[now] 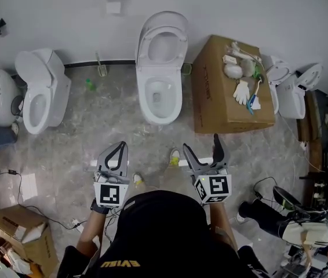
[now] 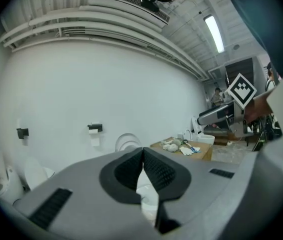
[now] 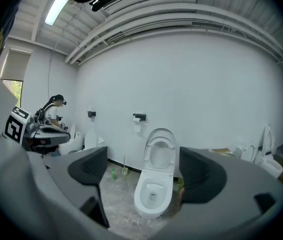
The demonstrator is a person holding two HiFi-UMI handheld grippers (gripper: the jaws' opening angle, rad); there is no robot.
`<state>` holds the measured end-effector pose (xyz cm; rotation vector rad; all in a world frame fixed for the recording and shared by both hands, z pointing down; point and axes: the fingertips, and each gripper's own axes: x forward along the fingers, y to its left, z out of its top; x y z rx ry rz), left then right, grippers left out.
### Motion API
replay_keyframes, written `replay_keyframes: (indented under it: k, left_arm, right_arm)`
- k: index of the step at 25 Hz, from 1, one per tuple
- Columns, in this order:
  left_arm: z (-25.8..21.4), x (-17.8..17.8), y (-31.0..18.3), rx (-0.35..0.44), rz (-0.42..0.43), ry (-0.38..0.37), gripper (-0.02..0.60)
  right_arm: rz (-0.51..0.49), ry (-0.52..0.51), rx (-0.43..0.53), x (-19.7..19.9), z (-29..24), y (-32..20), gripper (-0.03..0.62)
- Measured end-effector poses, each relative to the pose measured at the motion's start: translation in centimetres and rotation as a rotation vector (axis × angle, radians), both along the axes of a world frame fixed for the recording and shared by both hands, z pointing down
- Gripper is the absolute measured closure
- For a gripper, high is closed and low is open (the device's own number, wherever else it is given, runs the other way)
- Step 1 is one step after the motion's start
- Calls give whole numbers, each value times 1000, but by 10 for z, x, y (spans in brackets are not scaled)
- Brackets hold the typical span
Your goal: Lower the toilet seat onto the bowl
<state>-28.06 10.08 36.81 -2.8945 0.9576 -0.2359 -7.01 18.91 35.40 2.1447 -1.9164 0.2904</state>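
Behind the bowl (image 1: pixel 161 100), at upper centre of the head view, the toilet seat (image 1: pixel 163 44) is stood upright, long axis up the frame, well ahead of both grippers. It is framed by the right gripper (image 1: pixel 200 145), spread wide and empty; the left gripper (image 1: pixel 119 147) is closed on nothing. Print on the cardboard box (image 1: pixel 210 97) cannot be read

the right gripper (image 3: pixel 149 171) holds its jaws wide apart, framing the toilet (image 3: pixel 151 196) with its seat (image 3: pixel 160 151) upright.
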Motion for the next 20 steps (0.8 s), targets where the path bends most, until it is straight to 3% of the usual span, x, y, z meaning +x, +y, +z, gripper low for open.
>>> replay_keyframes:
  k: [4, 7, 12, 16, 18, 20]
  left_arm:
    - [11, 39, -18, -2, 4, -58, 569]
    - [2, 80, -38, 21, -42, -52, 569]
    - [-5, 153, -68, -75, -169, -10, 569]
    - [-24, 220, -84, -14, -182, -25, 569]
    - [-27, 239, -90, 34, -187, -74, 569]
    - [-20, 249, -92, 21, -206, -111, 569]
  right_arm:
    - [-9, -55, 17, 38, 8, -22, 151]
    - [-48, -34, 24, 80, 13, -49, 151]
    - [-149, -32, 44, 149, 8, -105, 151]
    - [-252, -37, 32, 191, 9, -138, 154]
    - [-305, -30, 20, 205, 15, -155, 154]
    - [-341, -12, 10, 218, 22, -171, 154]
